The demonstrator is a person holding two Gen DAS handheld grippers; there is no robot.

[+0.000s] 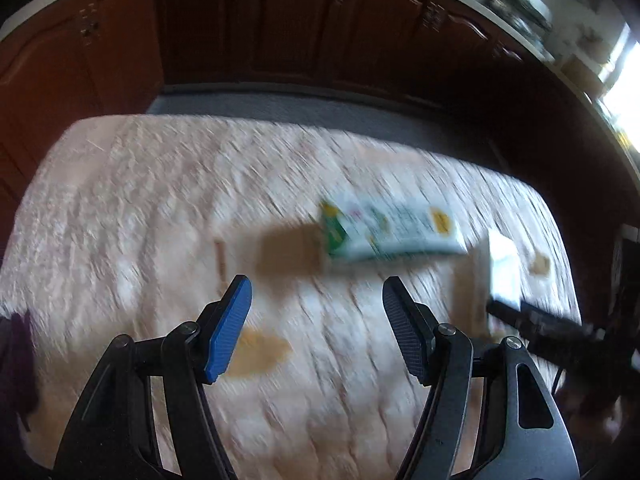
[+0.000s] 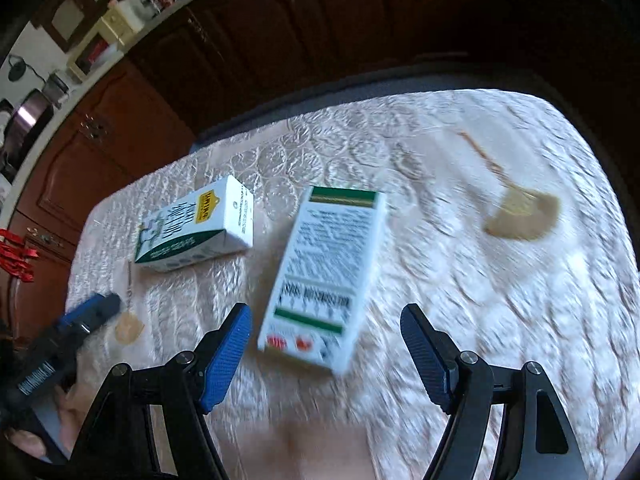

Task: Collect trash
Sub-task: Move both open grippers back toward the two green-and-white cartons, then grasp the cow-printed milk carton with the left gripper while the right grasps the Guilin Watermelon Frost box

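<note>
Two white-and-green cartons lie flat on a pink embossed tablecloth (image 2: 460, 320). The larger carton (image 2: 324, 276) points its near end into the gap of my right gripper (image 2: 326, 310), whose blue pads stand open and clear of it. To its left lies the smaller carton (image 2: 196, 228), with a yellow label, also seen as the smaller carton (image 1: 392, 228) ahead of my left gripper (image 1: 316, 284). That gripper is open over bare cloth with nothing between its fingers. A flat brown tea bag (image 1: 260, 352) lies just left of it.
A bigger tea bag (image 2: 520, 216) with its string lies at the far right of the table. A small tea bag (image 2: 128, 328) sits by the other gripper's tip (image 2: 100, 306). Dark wooden cabinets (image 1: 280, 20) stand beyond the table's far edge.
</note>
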